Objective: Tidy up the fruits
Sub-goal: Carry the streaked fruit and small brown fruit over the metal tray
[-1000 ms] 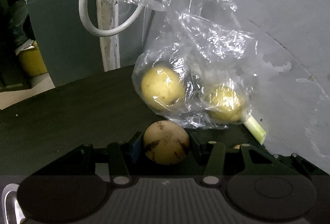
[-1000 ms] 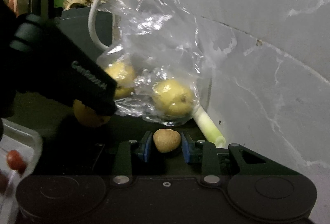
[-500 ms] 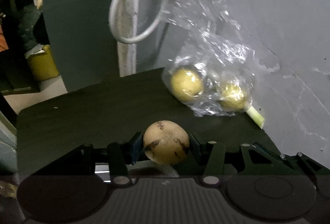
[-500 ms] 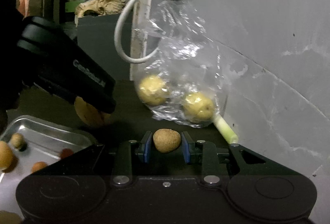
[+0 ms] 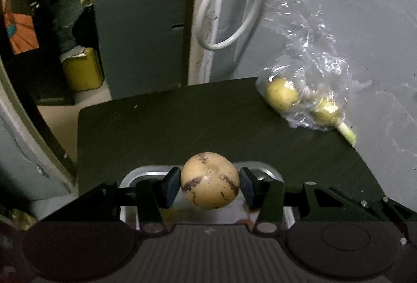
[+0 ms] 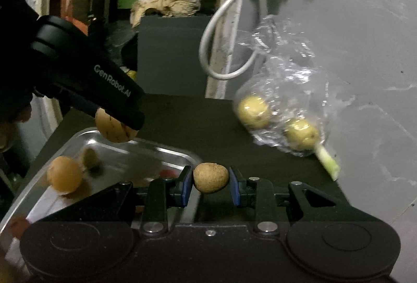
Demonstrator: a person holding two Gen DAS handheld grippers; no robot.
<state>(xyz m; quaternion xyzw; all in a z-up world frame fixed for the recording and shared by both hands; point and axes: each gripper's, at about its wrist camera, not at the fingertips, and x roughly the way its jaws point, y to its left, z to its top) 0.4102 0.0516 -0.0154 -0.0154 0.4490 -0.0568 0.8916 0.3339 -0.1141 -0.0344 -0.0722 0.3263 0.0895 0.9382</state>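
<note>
One big fruit [image 5: 210, 181] pinched tight in left gripper [image 5: 210, 182], above tray [image 5: 146, 173]. Bag [image 5: 307, 90] far back by wall.
Right view: right gripper [image 6: 210, 180] squeezes small fruit [image 6: 210, 177] beside tray edge [image 6: 166, 150].

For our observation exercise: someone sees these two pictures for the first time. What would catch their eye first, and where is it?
Probably the two held fruits: a large round yellow fruit with dark streaks clamped in the left gripper above a metal tray, and a smaller brown fruit in the right gripper. Next, the crinkled clear plastic bag with two yellow fruits, lying far right on the dark table against the grey wall.
</note>
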